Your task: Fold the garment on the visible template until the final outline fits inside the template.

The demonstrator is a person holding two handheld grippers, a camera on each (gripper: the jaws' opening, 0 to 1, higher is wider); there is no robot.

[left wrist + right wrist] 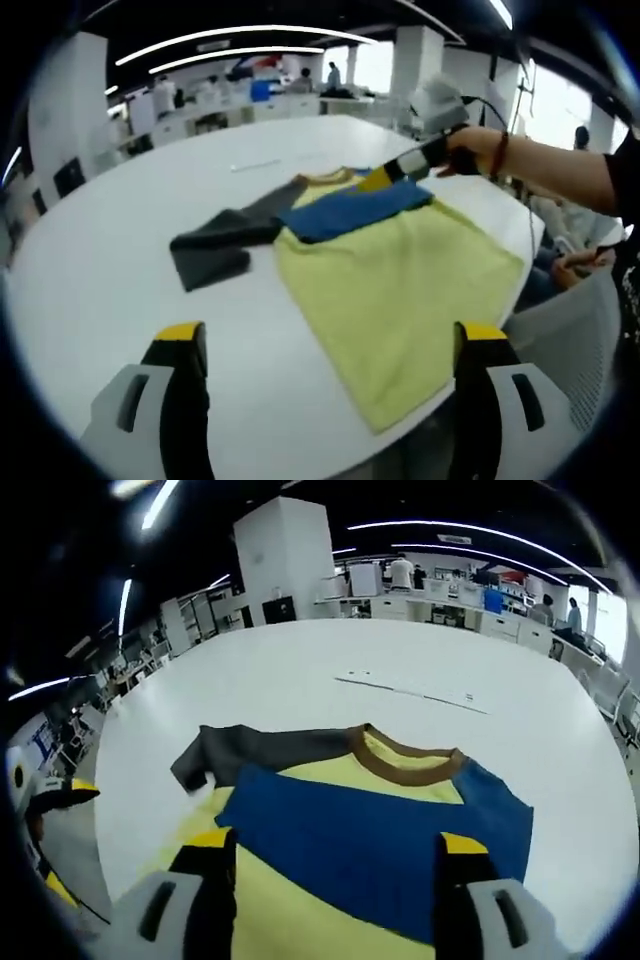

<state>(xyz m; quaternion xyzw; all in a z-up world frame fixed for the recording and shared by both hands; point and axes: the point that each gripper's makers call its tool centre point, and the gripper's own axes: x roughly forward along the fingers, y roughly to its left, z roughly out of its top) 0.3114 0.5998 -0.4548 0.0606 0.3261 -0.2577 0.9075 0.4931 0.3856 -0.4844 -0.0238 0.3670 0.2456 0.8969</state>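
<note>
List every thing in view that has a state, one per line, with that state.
garment: lying flat on the white table, blue sleeve folded across the chest, dark sleeve spread out to the side
left gripper: open, holding nothing
right gripper: open, over the blue sleeve

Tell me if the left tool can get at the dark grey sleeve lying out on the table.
Probably yes. The left tool is open, low over the round white table, and the dark grey sleeve of the yellow and blue shirt lies ahead with bare tabletop between. The right tool is at the collar.
</note>
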